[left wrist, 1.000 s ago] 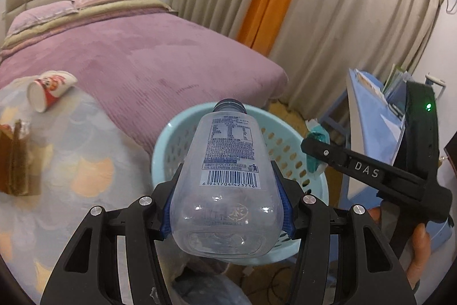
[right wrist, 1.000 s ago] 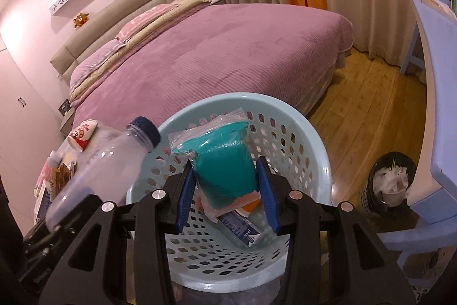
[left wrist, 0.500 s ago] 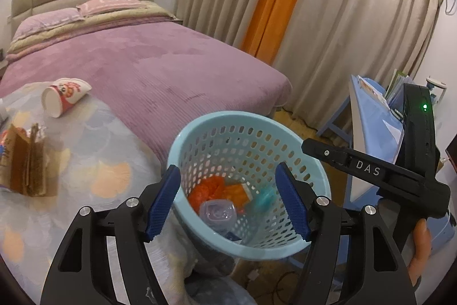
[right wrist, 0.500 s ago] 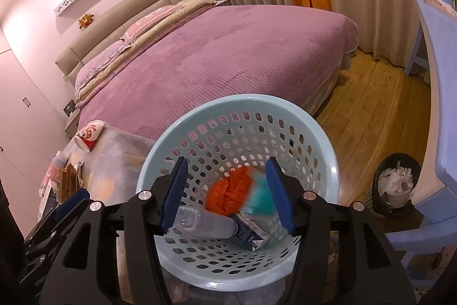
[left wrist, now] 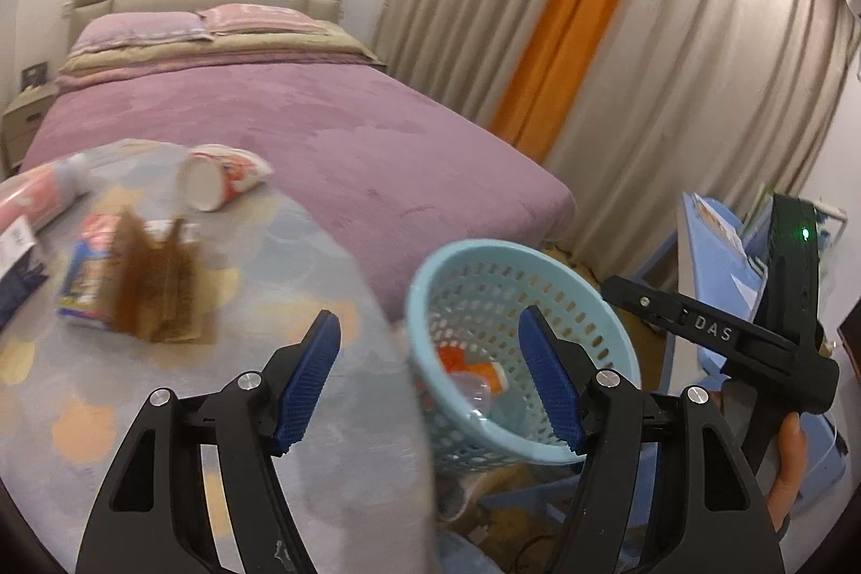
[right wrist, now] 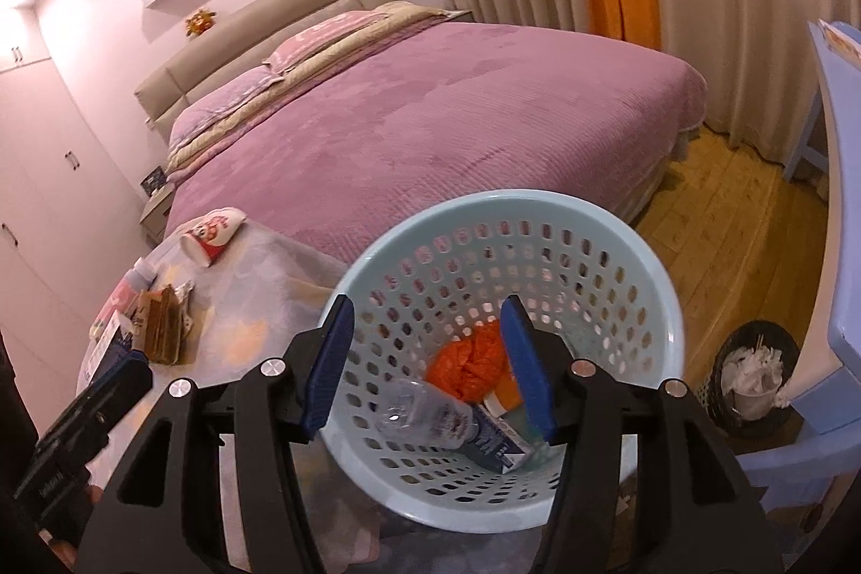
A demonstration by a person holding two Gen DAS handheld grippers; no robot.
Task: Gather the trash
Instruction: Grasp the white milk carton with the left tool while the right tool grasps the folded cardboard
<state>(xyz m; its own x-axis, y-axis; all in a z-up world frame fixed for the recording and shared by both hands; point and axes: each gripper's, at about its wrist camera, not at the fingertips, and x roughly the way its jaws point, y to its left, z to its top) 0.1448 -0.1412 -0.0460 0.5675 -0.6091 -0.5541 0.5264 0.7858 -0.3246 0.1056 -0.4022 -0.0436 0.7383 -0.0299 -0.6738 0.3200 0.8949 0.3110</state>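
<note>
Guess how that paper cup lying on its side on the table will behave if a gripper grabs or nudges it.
The paper cup lies on its side on the patterned cloth, so a nudge would probably roll it in an arc. It looks empty and thin-walled: likely very light, and apt to crush under a firm pinch. Gripping across the open rim probably deforms it most.

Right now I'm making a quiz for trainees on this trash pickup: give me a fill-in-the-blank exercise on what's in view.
1. The clear plastic bottle lies inside the light blue ____.
2. The paper cup on the table lies on its ____.
3. The bedspread is ____ in colour.
4. Both grippers' jaws are ____.

Missing words: basket; side; purple; open
</note>
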